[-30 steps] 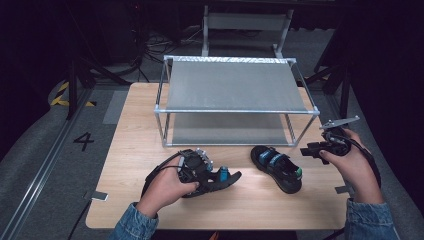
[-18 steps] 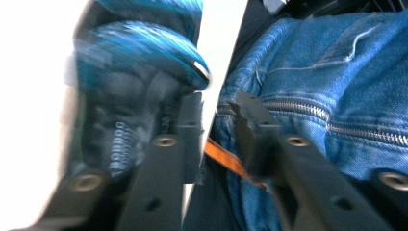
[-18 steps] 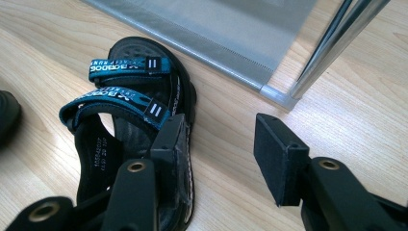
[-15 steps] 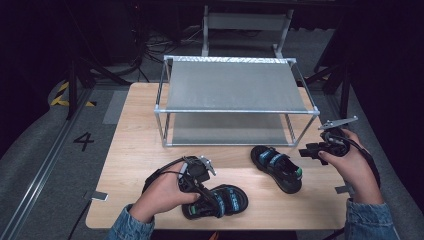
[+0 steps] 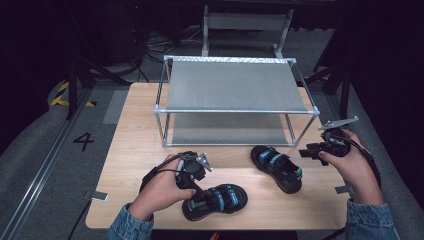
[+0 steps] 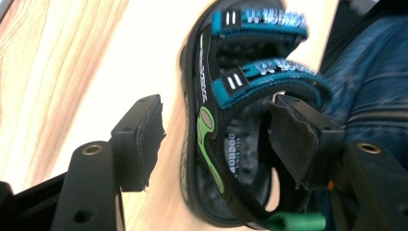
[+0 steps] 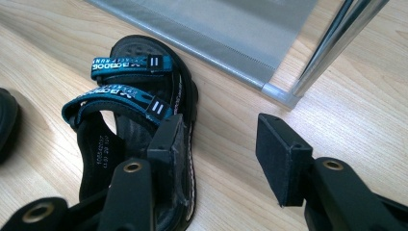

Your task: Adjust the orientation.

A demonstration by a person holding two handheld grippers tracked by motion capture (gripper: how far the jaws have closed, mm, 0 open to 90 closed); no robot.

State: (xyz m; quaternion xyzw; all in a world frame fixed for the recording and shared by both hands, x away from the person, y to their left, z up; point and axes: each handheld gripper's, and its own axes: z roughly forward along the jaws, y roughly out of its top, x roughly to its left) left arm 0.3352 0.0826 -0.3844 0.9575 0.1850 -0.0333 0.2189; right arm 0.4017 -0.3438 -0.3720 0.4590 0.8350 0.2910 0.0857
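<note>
Two sandals on the worktop, one at each hand-held gripper, neither clamped.

The left hand-held gripper (image 6: 211,144) stands with its jaws apart, having just been opening; the near sandal (image 5: 215,201) lies flat on the worktop (image 5: 130,150) directly below it, the sandal's heel section between the pads but not pressed by them. The right hand-held gripper (image 7: 219,156) also stands with jaws apart, having opened slightly further; nothing is between its pads. The second sandal (image 7: 130,120) lies on the worktop just to that gripper's left, partly behind the left pad. The metal shelf rack (image 5: 235,90) stands beyond both grippers, its lower corner just ahead of the right one.
</note>
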